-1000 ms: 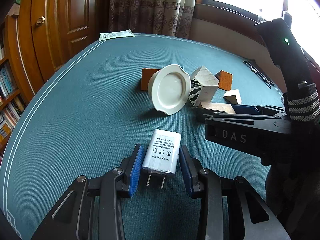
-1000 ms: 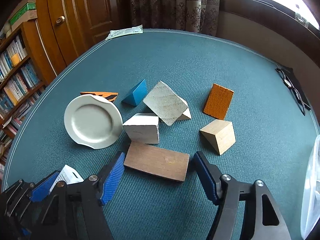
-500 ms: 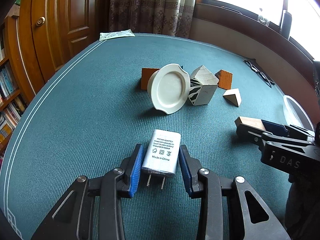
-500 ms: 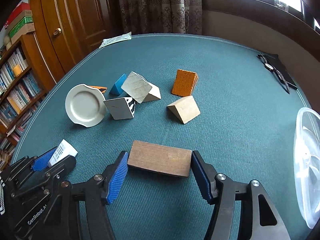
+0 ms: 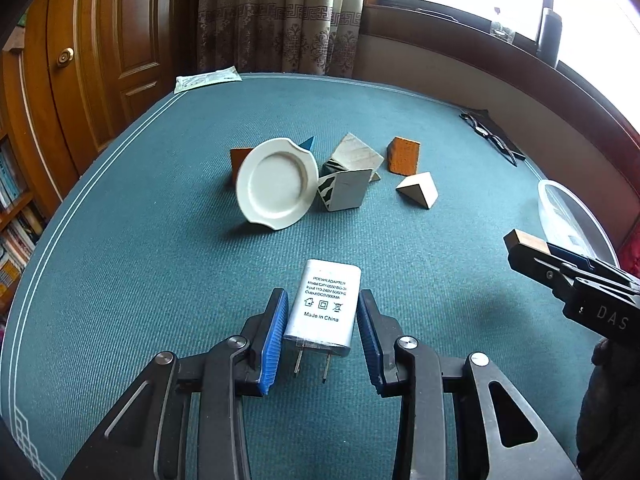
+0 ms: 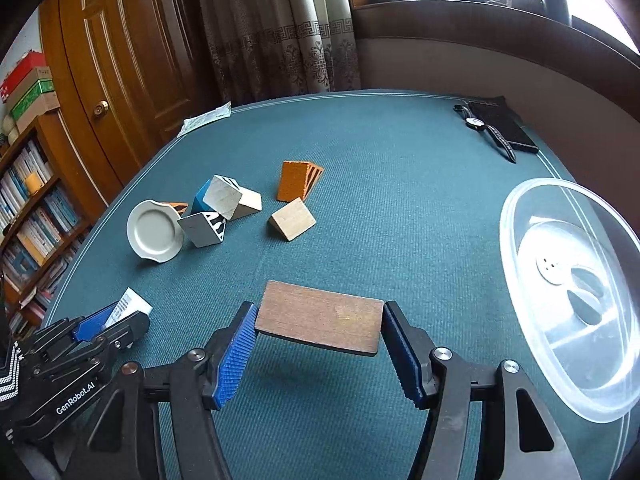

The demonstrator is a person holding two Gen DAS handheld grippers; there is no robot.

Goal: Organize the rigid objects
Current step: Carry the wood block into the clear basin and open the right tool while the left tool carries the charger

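Showing clear bowl [image 6: 516, 216] whole, right view

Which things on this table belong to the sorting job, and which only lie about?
Job:
- power adapter, in left gripper
- brown wooden slab, in right gripper
- white plate
- loose blocks, such as the orange block
- clear plastic bowl

Lying about:
- wristwatch
- black case
- paper packet

One plate [image 6: 154, 231], one power adapter [image 5: 323, 308], one plank [image 6: 320, 317], one clear bowl [image 6: 520, 208], six blocks [image 6: 292, 224]
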